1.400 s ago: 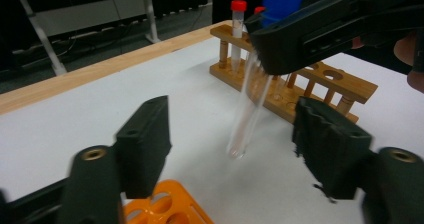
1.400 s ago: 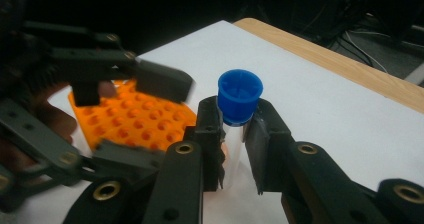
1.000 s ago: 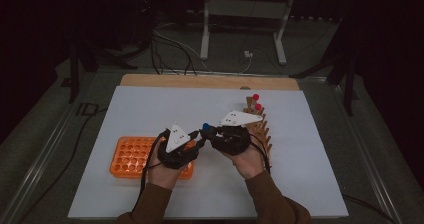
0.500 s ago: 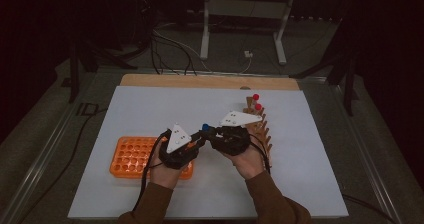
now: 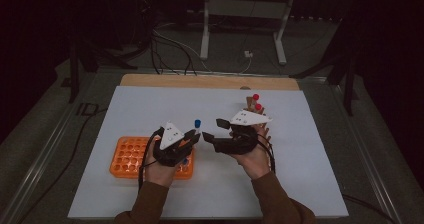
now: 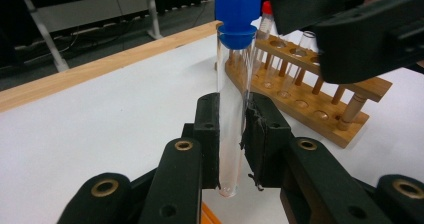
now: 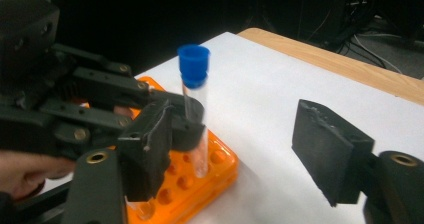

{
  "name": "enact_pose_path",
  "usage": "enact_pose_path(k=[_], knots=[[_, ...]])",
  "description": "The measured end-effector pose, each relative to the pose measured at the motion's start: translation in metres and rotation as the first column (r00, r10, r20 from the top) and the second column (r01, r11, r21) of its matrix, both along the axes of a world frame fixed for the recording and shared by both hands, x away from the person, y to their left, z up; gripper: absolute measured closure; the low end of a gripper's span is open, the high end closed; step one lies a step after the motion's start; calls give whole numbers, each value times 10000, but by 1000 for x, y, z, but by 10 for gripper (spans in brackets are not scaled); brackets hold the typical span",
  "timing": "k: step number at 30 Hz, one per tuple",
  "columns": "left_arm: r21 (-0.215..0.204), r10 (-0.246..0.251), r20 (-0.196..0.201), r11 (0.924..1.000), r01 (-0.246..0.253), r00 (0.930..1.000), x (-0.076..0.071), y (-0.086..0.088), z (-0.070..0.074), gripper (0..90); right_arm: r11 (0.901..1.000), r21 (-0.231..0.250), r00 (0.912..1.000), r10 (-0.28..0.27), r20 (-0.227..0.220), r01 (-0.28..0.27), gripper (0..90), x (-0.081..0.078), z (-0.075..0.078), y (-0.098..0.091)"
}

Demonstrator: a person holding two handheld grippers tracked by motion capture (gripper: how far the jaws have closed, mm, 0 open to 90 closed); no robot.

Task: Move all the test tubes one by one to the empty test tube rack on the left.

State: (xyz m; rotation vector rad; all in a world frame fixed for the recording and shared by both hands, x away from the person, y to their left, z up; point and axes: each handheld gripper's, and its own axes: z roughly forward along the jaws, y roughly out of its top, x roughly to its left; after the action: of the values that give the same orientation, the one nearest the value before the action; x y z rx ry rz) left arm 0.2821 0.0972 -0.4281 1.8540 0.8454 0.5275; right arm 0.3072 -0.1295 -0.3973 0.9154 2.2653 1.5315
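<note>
A clear glass test tube [image 6: 231, 109] with a blue cap stands upright, clamped at mid-length in the left gripper [image 6: 231, 134] above the near corner of the orange rack [image 7: 200, 179] on the white counter [image 5: 300, 149]. The right gripper [image 7: 240, 149] has just been opening; its jaws stand wide, nothing between them. The tube's base blurs against the counter, and the wooden rack [image 6: 310, 99] is partly hidden behind the right gripper.

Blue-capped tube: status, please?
Left gripper clamps blue-capped test tube upright. Right gripper open, jaws just opening, nothing between. Path unobstructed.
</note>
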Motion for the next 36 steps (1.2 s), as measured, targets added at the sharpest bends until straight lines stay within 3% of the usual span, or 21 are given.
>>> enact_pose_path(k=[4,15,34,36], knots=[[-5,97,-62,10000,-97,9999,-1,5,-2,772,9996,-102,9995,-274,187,276,159,-1,-6,-8],[-132,266,-260,9995,-270,9993,-6,22,-5,772,9936,-223,9936,-1101,270,1107,32,-2,-23,-39],[-496,281,-617,9983,-312,9977,-18,47,-11,772,9790,-335,9793,-2003,273,2012,0,-13,-40,-89],[-389,202,-672,9990,-228,9975,-21,47,-14,772,9772,-349,9776,-2087,287,2096,0,-14,-41,-94]])
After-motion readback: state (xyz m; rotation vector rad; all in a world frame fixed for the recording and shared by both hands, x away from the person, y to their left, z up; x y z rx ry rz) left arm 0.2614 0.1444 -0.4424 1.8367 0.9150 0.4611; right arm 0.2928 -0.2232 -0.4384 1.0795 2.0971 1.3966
